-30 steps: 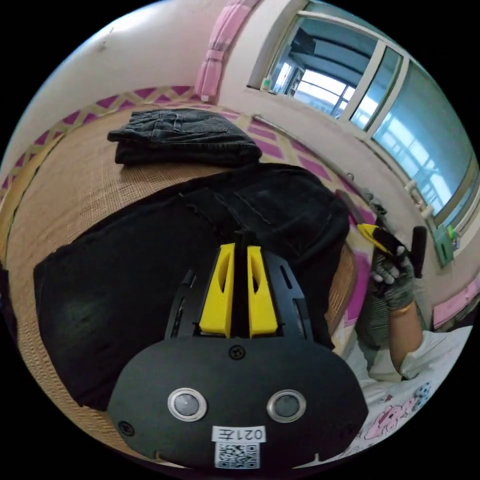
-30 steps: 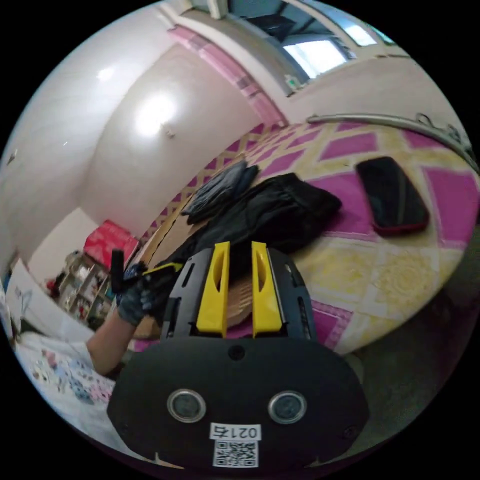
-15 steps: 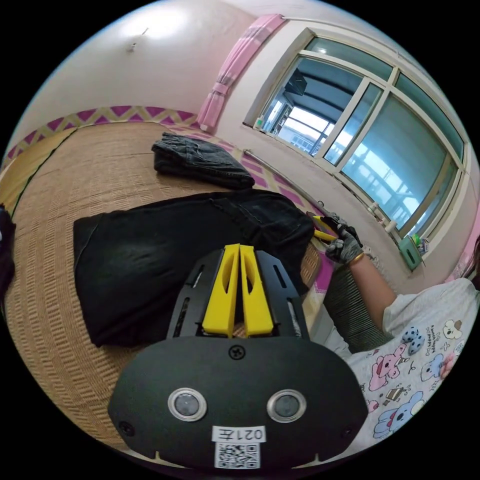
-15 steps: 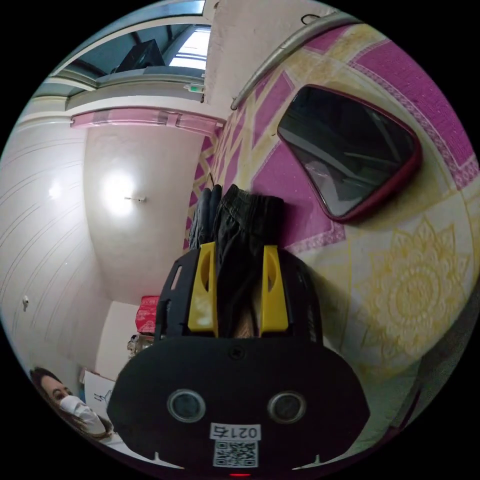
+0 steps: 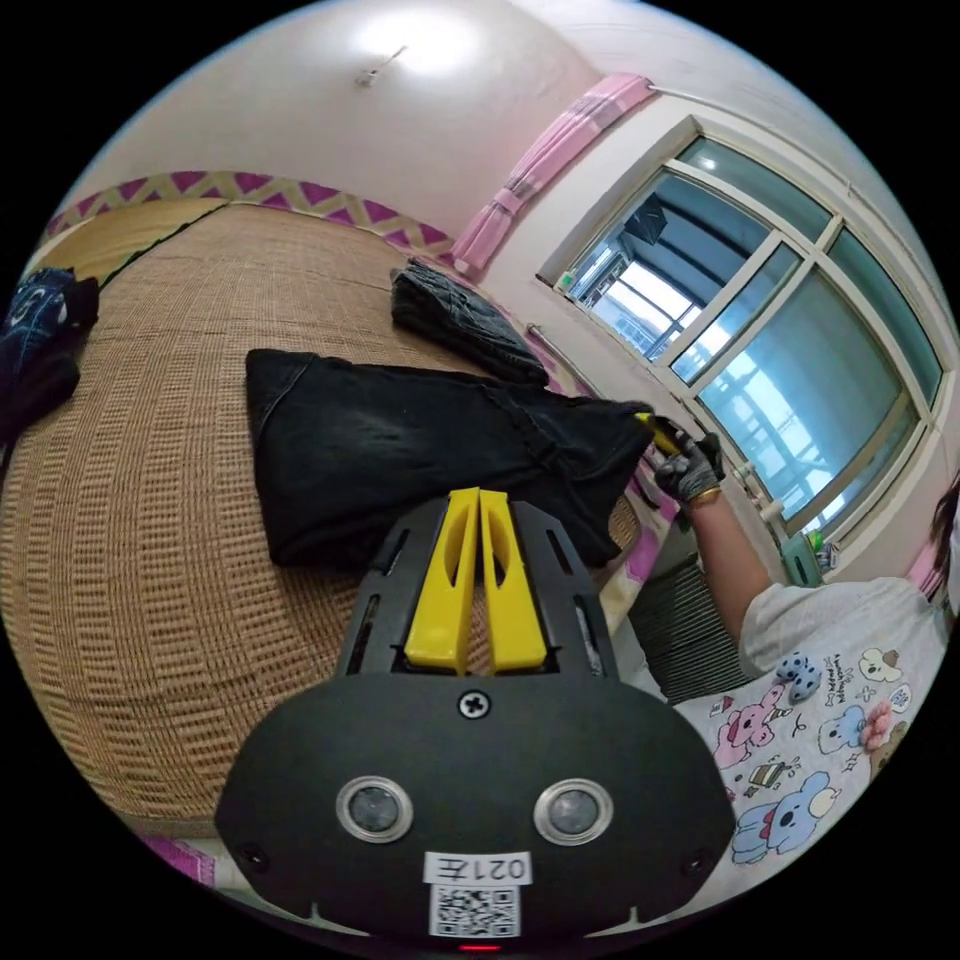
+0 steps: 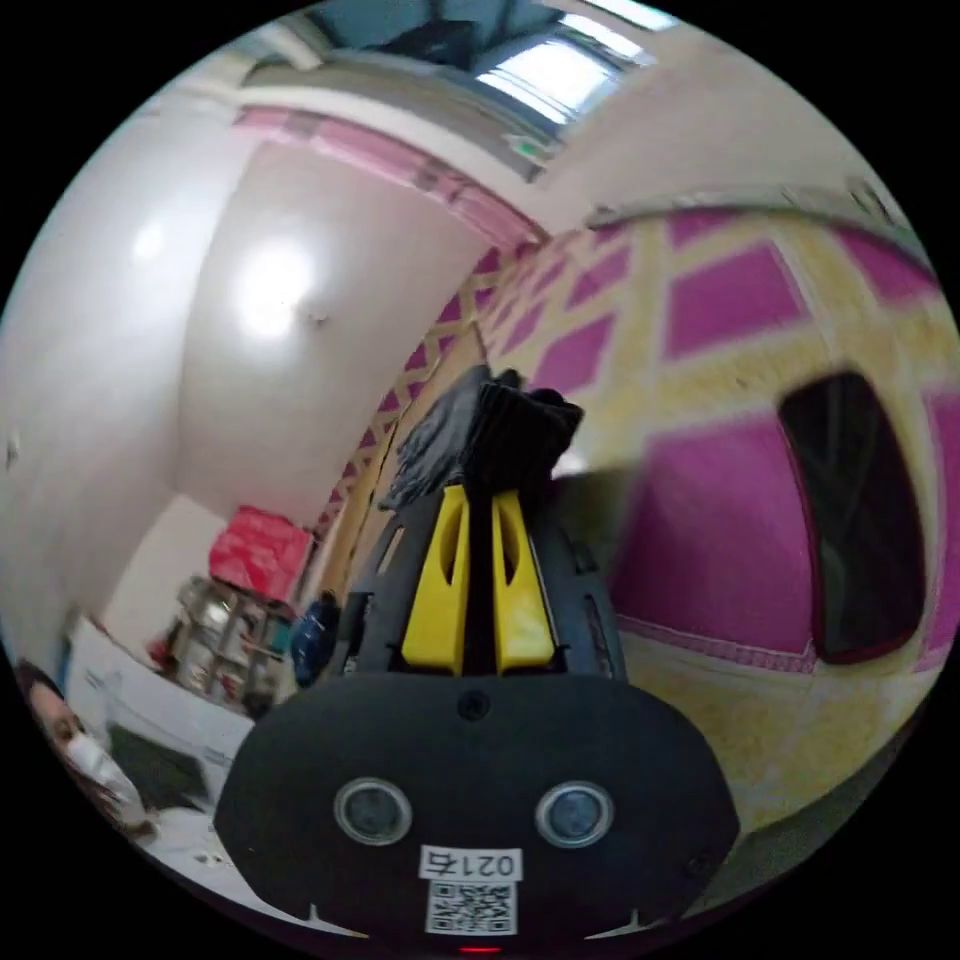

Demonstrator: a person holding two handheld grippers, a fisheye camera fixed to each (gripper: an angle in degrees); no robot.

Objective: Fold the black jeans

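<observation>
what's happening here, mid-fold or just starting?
Mid-fold. The black jeans lie already doubled over on the woven mat. The right tongs are shut on one end of them, with bunched black cloth between the jaws. The left tongs are shut with nothing in them, above the near edge of the jeans. Another folded dark pair sits further back near the window.

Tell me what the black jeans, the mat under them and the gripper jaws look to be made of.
Black jeans: heavy matte cloth, likely denim, with seams and faded patches. Mat: woven straw or bamboo, judging by its tan ribbed weave. Left gripper jaws: smooth yellow moulded plastic, slightly glossy, on a black frame.
</observation>
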